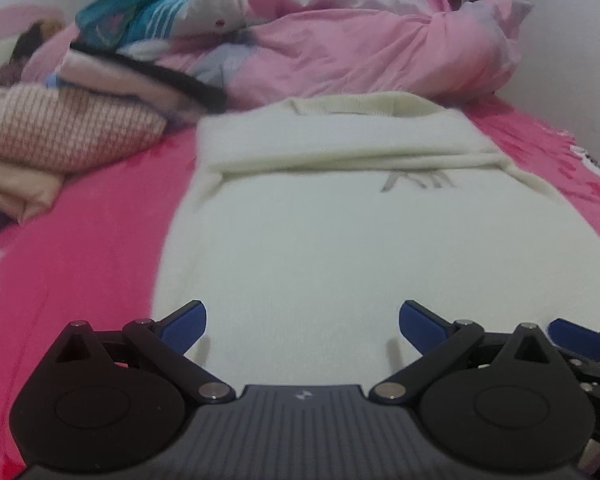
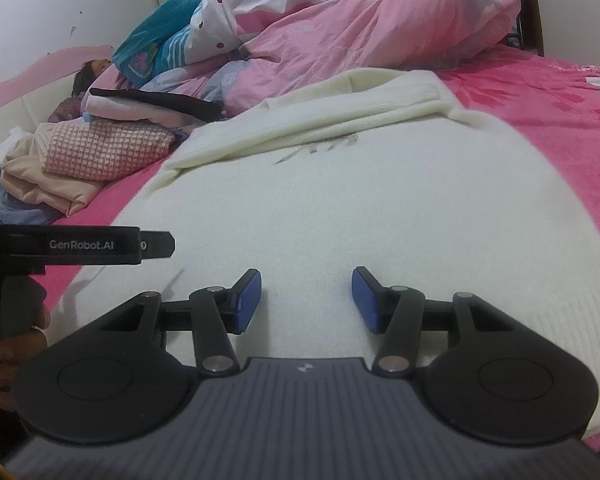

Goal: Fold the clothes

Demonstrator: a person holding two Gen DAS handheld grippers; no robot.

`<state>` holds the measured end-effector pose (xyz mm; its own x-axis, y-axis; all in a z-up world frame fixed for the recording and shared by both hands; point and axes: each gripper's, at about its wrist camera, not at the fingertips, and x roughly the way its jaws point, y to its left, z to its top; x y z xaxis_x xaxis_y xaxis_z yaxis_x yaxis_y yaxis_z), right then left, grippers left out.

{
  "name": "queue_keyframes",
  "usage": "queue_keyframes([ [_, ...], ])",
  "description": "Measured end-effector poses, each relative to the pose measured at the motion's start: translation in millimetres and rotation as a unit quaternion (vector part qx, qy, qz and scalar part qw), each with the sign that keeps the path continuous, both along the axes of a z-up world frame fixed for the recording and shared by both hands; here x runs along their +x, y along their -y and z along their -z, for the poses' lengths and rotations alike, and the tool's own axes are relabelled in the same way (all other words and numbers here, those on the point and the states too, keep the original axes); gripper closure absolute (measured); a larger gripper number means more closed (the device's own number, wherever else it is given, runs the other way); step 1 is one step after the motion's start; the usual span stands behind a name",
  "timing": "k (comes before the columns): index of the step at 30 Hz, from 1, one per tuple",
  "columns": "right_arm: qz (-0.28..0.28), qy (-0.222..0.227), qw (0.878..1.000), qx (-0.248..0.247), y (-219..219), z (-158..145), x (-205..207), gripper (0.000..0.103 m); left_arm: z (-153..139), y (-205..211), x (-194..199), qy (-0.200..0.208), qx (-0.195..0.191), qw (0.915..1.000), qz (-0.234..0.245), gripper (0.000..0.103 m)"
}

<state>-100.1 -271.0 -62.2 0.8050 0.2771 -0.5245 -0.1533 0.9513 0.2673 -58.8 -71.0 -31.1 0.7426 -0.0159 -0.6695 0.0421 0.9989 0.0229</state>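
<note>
A cream knit sweater (image 1: 320,220) lies flat on the pink bed sheet (image 1: 80,240), collar at the far end and a sleeve folded across the chest above a grey logo. My left gripper (image 1: 302,328) hovers over its near hem, open wide, with nothing between the blue pads. In the right wrist view the same sweater (image 2: 360,208) fills the middle. My right gripper (image 2: 306,300) stands open just above the knit near the hem, and nothing is pinched. The left gripper (image 2: 156,246) shows side-on at the left, held by a hand (image 2: 16,352).
A pile of folded clothes (image 2: 100,152), topped by a pink checked piece, sits left of the sweater. A bunched pink duvet (image 1: 360,48) lies behind the collar. A white wall (image 1: 572,60) borders the bed on the right.
</note>
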Motion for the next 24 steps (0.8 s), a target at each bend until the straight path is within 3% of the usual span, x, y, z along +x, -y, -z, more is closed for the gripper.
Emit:
queue_keyframes([
  [14,0.009,0.013,1.0,0.019,6.0,-10.1,3.6,0.053,16.9,-6.2,13.5,-0.028,-0.006,0.9996,-0.004,0.003],
  [18,0.017,0.031,0.999,0.004,10.1,-16.3,9.6,0.053,16.4,-9.0,14.3,-0.032,-0.011,0.9994,-0.002,0.004],
  [24,0.018,0.005,0.999,-0.029,14.1,-6.2,13.7,0.059,14.8,-10.3,12.0,-0.032,-0.015,0.9994,-0.006,0.006],
])
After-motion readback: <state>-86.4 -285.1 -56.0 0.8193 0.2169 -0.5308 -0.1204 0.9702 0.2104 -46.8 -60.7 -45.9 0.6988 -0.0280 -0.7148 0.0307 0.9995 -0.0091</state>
